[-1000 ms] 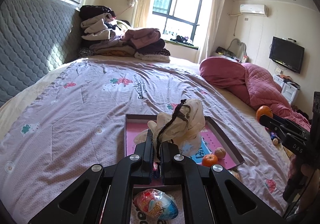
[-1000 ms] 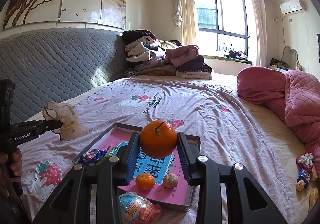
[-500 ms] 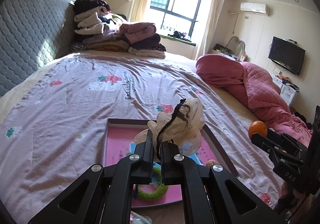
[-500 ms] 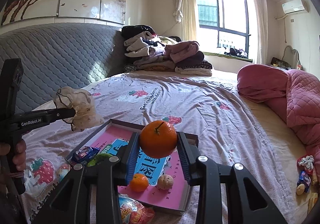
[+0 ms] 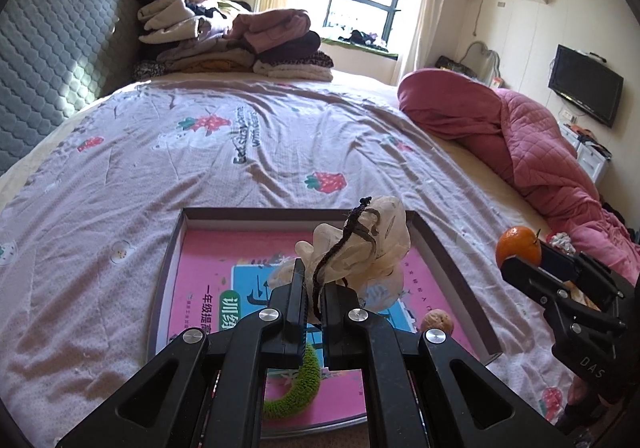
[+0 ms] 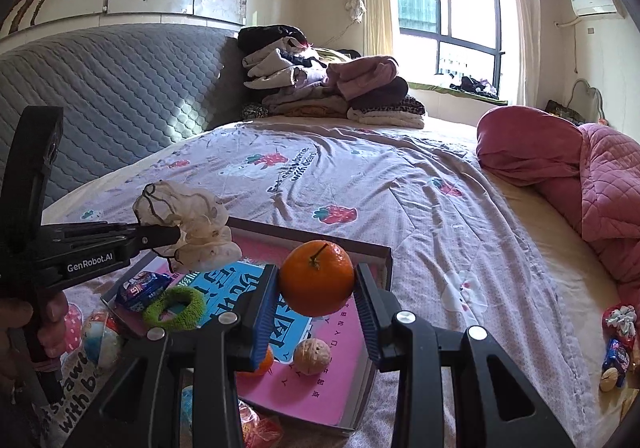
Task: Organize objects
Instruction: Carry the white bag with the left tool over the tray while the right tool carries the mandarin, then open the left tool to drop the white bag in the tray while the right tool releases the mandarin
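Since a second ago, the left gripper [image 5: 313, 290], clenched on a cream gauzy scrunchie [image 5: 362, 248], has advanced over the shallow pink-lined box [image 5: 452, 268]; the right gripper [image 6: 316, 290] still grasps a round orange [image 6: 316, 278] above the box's right side.

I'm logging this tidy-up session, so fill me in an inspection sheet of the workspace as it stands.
Surface: bed sheet, strawberry print, wrinkled.
Job's things: tray holds green hair tie, walnut, small orange, snack packet.
Clutter: egg toy beside tray; wrappers at bed edge.
Grippers: left gripper shut on beige scrunchie; right gripper shut on orange.
Cables: nothing seen.
Surroundings: folded clothes, pink quilt, window.
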`<state>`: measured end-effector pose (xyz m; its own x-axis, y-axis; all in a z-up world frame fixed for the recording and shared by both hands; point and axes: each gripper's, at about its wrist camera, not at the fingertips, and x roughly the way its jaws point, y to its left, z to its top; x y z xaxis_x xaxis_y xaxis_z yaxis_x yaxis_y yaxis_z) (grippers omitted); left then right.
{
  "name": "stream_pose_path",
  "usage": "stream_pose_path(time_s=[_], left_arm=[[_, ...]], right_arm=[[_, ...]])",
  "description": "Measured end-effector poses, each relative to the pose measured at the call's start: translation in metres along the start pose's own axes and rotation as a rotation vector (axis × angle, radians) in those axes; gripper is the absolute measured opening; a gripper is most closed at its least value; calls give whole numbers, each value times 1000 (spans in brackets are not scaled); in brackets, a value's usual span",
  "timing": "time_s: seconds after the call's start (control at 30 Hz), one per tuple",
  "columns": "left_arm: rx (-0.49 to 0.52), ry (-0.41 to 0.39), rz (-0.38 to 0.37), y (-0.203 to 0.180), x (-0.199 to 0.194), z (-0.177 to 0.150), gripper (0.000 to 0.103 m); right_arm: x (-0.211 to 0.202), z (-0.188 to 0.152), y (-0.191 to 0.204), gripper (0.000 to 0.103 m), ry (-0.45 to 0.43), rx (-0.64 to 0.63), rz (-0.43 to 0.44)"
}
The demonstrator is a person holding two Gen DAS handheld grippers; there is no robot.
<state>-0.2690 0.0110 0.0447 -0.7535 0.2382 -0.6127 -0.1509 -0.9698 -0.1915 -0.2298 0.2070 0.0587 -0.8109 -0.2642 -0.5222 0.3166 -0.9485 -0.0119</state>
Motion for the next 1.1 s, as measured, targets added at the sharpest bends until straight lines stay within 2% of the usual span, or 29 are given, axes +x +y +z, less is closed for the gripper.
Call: stream_pose_path(time_s=[0.17,0.53,0.93,1.1], left_arm=[[-3,32,9,-1,16,-3,5],[22,107,36,-12,47,-10,5],[91,193,41,-26,63,-21,8],[108,195,33,-30,63,-25,8]], right_arm=[[24,-3,-6,38,29,5,13],[83,-23,-9,38,158,14,23],[99,-35,-7,38,244,11,-5],[99,-37,-4,39,257,4,-1]])
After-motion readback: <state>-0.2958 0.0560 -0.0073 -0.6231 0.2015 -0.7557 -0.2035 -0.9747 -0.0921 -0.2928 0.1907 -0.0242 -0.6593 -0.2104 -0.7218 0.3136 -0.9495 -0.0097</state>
